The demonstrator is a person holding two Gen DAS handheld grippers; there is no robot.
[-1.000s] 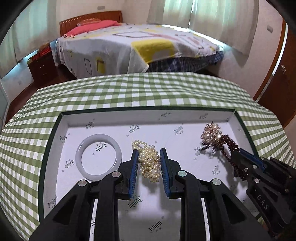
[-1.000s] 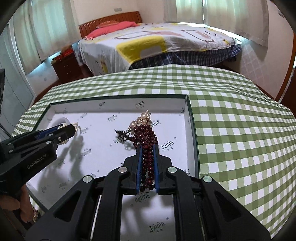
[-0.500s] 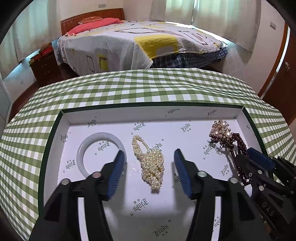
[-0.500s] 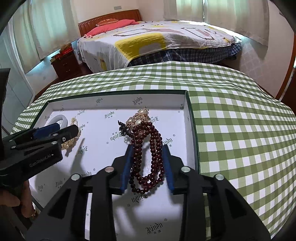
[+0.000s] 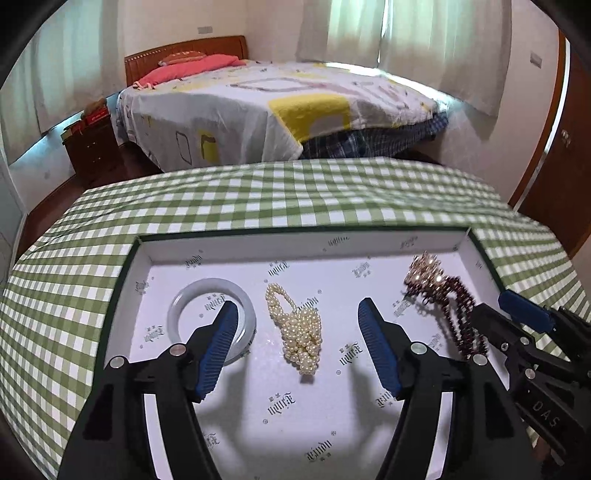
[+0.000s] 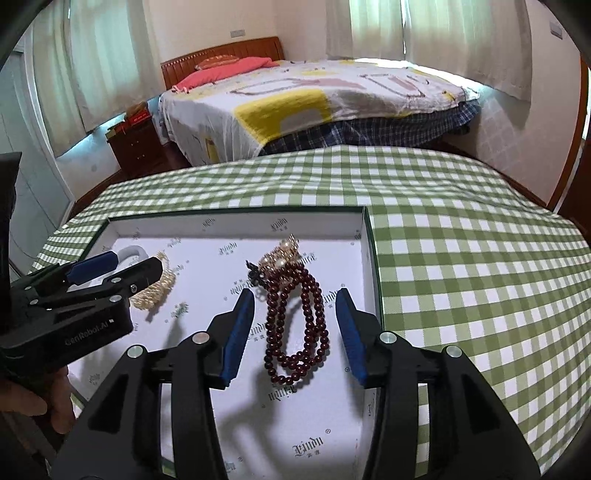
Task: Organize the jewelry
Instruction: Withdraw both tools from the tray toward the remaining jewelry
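Both grippers have released and widened since the earlier frame. Left gripper [image 5: 297, 343] stands open over the limp cream pearl strand [image 5: 297, 328]; right gripper [image 6: 295, 332] open over the heavier dark-red bead necklace [image 6: 297, 325], both in the white box [image 5: 295, 243]. Pinch bunched loops mid-strand; single beads slip.

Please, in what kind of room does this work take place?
Most likely a home bedroom. A made bed with a red pillow stands behind the checked table, a dark nightstand sits beside it, and curtains cover the window.
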